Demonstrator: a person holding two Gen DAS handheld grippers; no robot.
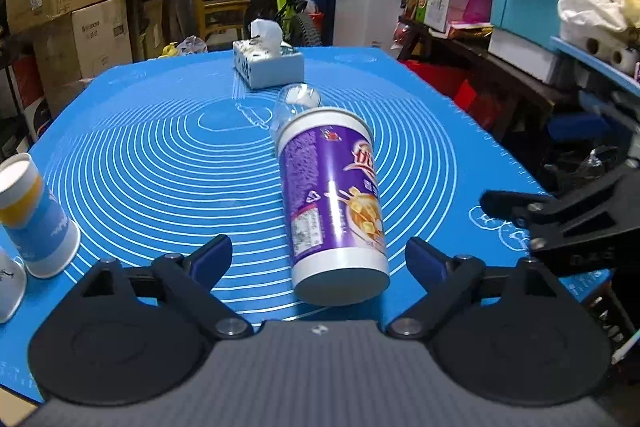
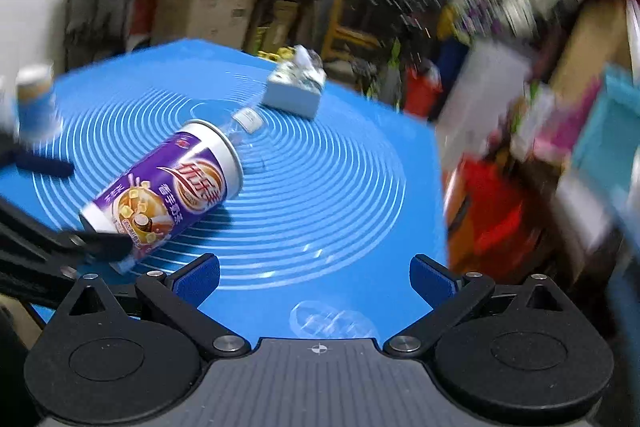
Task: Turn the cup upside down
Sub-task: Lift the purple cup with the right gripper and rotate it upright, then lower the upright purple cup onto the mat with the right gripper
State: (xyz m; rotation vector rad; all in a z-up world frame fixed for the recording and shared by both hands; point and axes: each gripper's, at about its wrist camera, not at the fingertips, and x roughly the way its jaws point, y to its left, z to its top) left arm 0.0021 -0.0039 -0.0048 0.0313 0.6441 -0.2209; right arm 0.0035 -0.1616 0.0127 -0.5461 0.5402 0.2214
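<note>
While lying on its side near the middle of the blue mat [image 1: 140, 147], purple cup [image 1: 334, 203] sits with base end toward the near edge, wider rim end toward the far edge. Slightly diagonal on the mat in the left wrist view. Left gripper [image 1: 320, 259] spread wide, holding nothing, cup base just between and ahead of the two blue-padded fingertips [image 1: 214, 257], closer to the right one; contact not visible. Right gripper [image 2: 316, 277] also spread wide, empty, over the mat near its near edge. From the right wrist view, cup [image 2: 168, 187] well off to the left of that gripper, not between its fingers; a black finger of the left gripper seen just beside the cup base, touching or not cannot tell. Right wrist view blurred at the sides. Clear plastic bottle [image 1: 296, 105] lying just beyond the cup rim, toward the far edge. Tissue box [image 1: 268, 65] near the far edge of the mat. Blue-and-yellow paper cup [image 1: 36, 219] standing upside down at the left edge, well apart from the purple cup. Clear plastic item [image 2: 332, 321] on the mat just in front of the right gripper, too blurred to identify.
</note>
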